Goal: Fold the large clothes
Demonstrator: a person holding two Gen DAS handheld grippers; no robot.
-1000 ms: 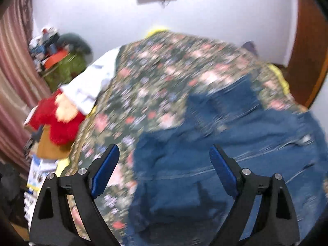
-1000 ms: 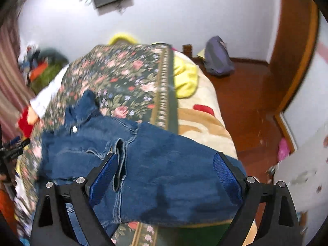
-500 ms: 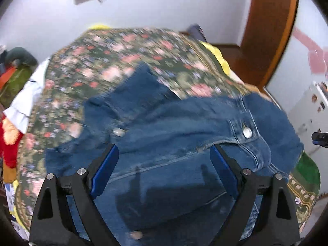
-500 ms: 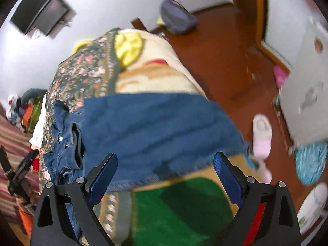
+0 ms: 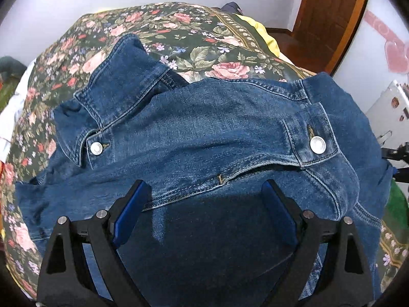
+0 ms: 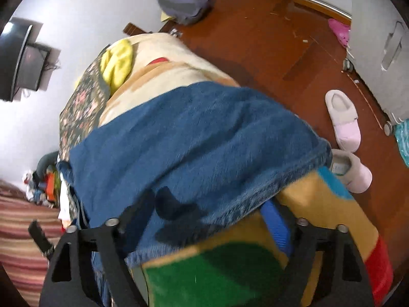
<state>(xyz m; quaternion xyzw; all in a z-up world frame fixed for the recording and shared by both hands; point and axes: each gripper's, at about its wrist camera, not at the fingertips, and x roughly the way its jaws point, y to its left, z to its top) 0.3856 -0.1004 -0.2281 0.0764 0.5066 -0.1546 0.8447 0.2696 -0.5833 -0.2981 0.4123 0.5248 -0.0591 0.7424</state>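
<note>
Reaching for a first grasp, judged: right gripper (image 6: 204,212) straddles the hem of the denim jacket (image 6: 184,138) where it hangs over the bed's edge; jaws have just been closing, hem between them, blurred, so cannot tell if pads press yet. Left gripper (image 5: 204,199) hovers jaws apart, nothing clamped, above the jacket's button placket (image 5: 219,179), near the collar (image 5: 122,76). Jacket lies spread on the floral bedspread (image 5: 204,38), one part draped onto a multicoloured blanket (image 6: 230,276). Next move likely needs both grippers clamped on fabric edges before lifting to fold.
</note>
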